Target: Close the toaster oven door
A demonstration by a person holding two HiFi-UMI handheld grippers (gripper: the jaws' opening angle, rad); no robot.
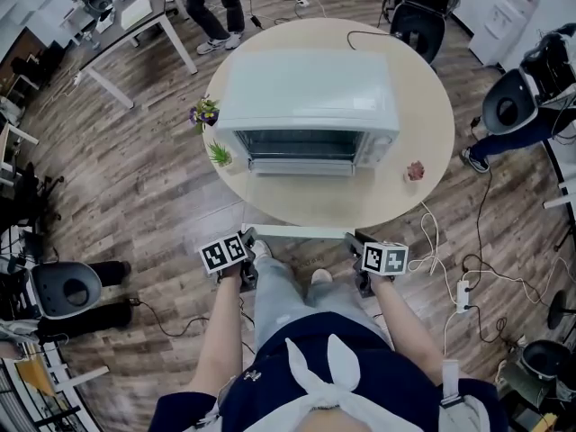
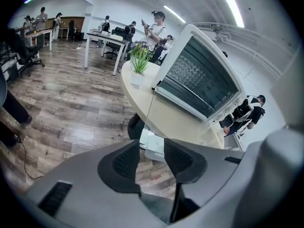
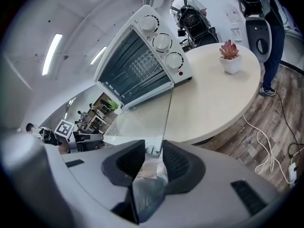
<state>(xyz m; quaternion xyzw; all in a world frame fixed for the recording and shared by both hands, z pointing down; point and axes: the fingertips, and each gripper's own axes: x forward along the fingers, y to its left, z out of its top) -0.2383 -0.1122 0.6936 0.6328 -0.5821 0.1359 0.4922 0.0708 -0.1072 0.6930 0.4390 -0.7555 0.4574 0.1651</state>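
Observation:
A pale toaster oven stands on a round beige table, its glass door folded down flat toward me. The door's white handle runs just past the table's near edge. My left gripper is shut on the handle's left end and my right gripper on its right end. In the left gripper view the white handle fills the gap of the left gripper, with the oven beyond. In the right gripper view the glass edge leads into the right gripper.
On the table stand a purple-flowered plant, a green plant left of the oven, and a pink succulent at right. Cables trail on the wood floor at right. Office chairs, desks and standing people surround the table.

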